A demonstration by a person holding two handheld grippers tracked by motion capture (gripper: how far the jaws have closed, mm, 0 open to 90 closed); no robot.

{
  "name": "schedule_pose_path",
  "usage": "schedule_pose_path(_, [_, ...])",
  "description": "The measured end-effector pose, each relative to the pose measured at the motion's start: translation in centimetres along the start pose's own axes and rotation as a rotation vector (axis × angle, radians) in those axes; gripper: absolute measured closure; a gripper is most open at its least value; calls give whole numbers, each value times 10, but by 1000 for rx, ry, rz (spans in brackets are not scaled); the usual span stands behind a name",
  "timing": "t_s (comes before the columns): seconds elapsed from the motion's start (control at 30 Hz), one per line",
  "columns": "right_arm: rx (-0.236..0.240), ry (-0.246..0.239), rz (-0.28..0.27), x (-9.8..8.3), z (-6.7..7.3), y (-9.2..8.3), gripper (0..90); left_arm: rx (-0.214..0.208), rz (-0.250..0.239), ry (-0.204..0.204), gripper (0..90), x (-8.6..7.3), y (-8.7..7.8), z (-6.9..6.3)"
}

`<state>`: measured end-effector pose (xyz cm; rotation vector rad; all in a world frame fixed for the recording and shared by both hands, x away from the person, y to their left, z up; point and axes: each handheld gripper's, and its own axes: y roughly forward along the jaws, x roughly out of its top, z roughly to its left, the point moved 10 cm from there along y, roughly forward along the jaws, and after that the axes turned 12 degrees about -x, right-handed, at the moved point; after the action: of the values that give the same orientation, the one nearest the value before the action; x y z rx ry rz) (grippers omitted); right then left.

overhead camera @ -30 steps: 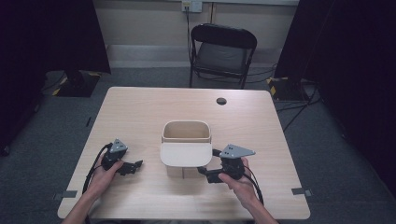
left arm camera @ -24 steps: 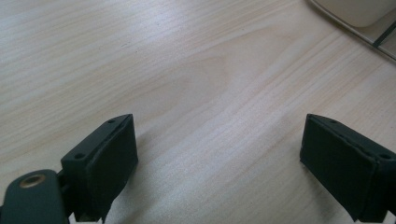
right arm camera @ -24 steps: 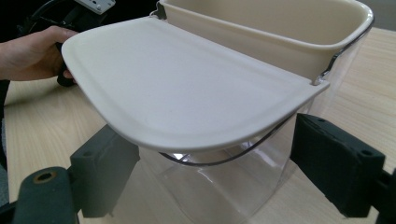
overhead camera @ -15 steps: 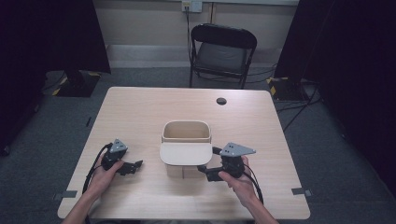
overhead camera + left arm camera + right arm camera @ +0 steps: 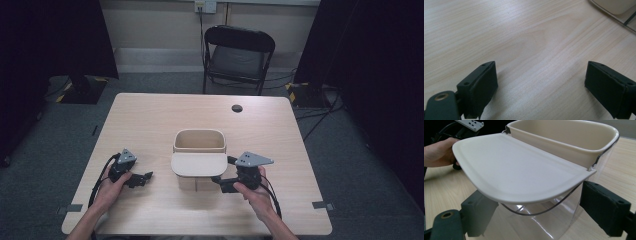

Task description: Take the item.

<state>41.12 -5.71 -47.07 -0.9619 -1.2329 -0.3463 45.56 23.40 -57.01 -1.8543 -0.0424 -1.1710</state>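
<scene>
A cream plastic bin with a clear lower body (image 5: 199,150) is standing near the middle of the pale wooden bench (image 5: 150,120), with its flat cream lid (image 5: 519,170) hanging open toward the person and a thin wire bail (image 5: 541,210) drooping beneath it. The right gripper (image 5: 223,184) is being held low just beside the bin's clear front, under the lid's edge, jaws spread wide and gripping nothing. The left gripper (image 5: 144,178) is being rested apart on bare bench, its jaws likewise parted and empty.

Trouble is judged likely if the right jaws are being raised carelessly: the overhanging lid could be knocked upward, or the wire snagged, and the light bin tipped or slid. The clear wall may also be misjudged and struck.

No brand, label or writing is being shown legibly on the bin, lid or grippers.
</scene>
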Motion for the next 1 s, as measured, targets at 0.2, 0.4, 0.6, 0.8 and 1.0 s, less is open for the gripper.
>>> schedule_pose_path(0.2, [1,2,-9,3,1,-1,148,-3,-2,-7,104,0,0,-1])
schedule_pose_path(0.4, [3,6,-14,3,1,-1,148,-2,-2,-4,104,0,0,0])
schedule_pose_path(0.6, [4,8,-10,4,0,-2,148,-1,0,1,104,0,0,0])
schedule_pose_path(0.8, [-3,17,-7,4,-2,-3,148,-3,-3,-6,104,0,0,-1])
schedule_pose_path(1.0, [-8,15,-15,6,-3,-4,152,-1,-1,1,104,0,0,0])
